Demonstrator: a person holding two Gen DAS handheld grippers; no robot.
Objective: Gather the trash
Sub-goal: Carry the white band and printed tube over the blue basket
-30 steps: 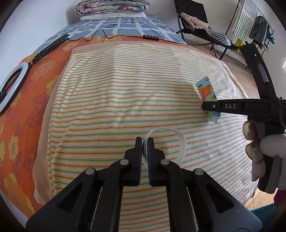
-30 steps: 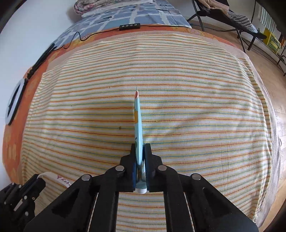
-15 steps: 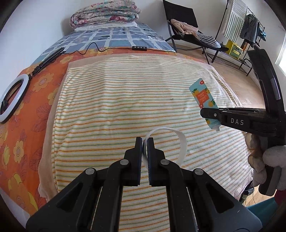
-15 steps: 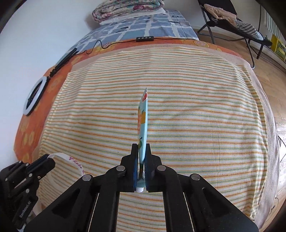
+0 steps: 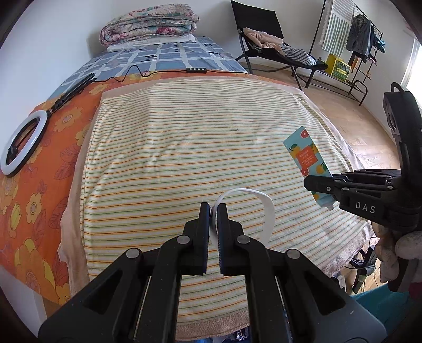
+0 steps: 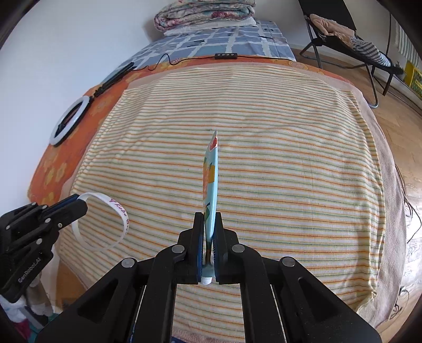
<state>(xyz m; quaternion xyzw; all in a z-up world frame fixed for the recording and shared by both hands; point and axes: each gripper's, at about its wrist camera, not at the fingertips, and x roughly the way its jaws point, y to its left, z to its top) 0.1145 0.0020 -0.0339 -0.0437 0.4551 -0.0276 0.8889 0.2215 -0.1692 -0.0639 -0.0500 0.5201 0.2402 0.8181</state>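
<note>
My left gripper (image 5: 213,208) is shut on a white paper band (image 5: 266,208) curled in a loop, held above the near part of the striped towel (image 5: 184,147). The band also shows in the right wrist view (image 6: 116,208), with pink lettering on it, in the left gripper (image 6: 79,204). My right gripper (image 6: 209,219) is shut on a flat light-blue tube (image 6: 211,182) with orange fruit print, held edge-on above the towel. In the left wrist view the tube (image 5: 307,158) stands in the right gripper (image 5: 310,183) at the right.
The towel covers an orange floral sheet (image 5: 31,190) on a bed. A ring light (image 5: 22,142) and a cable remote (image 5: 196,70) lie at the left and back. Folded quilts (image 5: 150,25) lie at the far end. A folding chair (image 5: 266,39) and a clothes rack (image 5: 356,52) stand on the wooden floor at the right.
Both grippers have lifted and drawn back from the towel with their items still held. More of the bed and room shows now.
</note>
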